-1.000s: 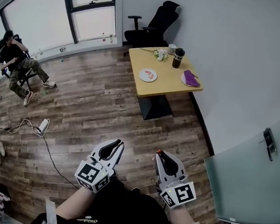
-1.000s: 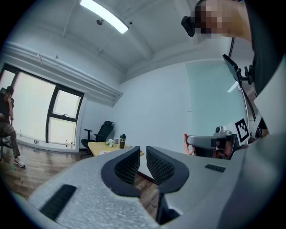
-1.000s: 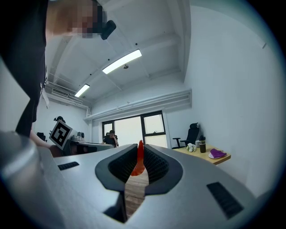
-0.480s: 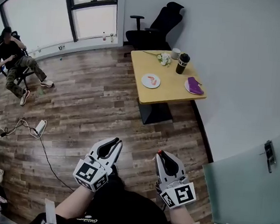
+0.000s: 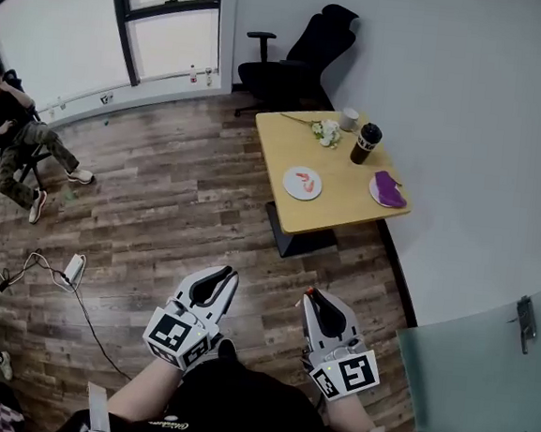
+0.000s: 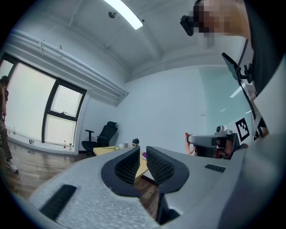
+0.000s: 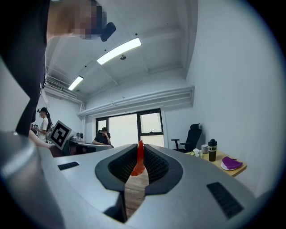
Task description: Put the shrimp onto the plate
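Observation:
My right gripper (image 5: 307, 296) is shut on a small orange-red shrimp (image 7: 139, 161), whose tip (image 5: 308, 291) pokes out past the jaws. My left gripper (image 5: 230, 275) is shut with nothing in it; in the left gripper view (image 6: 142, 154) its pads almost touch. Both are held low in front of my body, over the wooden floor. Far ahead stands a yellow table (image 5: 332, 211) with a white plate (image 5: 302, 183) that has an orange shrimp on it. A second plate (image 5: 387, 189) holds something purple.
On the table stand a black cup (image 5: 365, 143), a white cup (image 5: 349, 119) and small flowers (image 5: 329, 131). A black office chair (image 5: 293, 62) is behind it. A person (image 5: 14, 132) sits at the left by the windows. Cables (image 5: 49, 271) lie on the floor.
The table has come nearer and slid down and right in the head view. Both grippers keep the same pose, and the right one still holds the shrimp.

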Available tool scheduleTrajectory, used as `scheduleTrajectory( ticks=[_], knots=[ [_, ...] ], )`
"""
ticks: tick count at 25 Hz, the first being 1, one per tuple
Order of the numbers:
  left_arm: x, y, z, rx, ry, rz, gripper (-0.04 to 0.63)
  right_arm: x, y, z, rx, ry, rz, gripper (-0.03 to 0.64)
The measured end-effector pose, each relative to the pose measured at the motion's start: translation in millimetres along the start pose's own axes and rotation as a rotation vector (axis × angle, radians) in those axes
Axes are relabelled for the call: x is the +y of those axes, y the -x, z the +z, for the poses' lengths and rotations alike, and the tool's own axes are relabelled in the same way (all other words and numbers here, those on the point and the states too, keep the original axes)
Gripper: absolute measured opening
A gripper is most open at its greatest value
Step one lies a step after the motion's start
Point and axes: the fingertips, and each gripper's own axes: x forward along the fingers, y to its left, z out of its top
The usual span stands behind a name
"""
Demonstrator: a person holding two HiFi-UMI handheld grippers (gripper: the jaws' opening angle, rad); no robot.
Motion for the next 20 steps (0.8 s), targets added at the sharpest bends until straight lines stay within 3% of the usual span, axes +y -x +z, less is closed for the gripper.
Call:
scheduleTrajectory(
  ticks=[8,20],
  knots=[
    [73,-21,2,0.025,0.012,-0.059,0.043,3,-80,5,-0.003,0.019,-0.041,0.044],
    [108,-46,6,0.001,0.025,-0.049,0.041,-22,-119,-3,-0.018,0.015,-0.061,0.044]
  ],
)
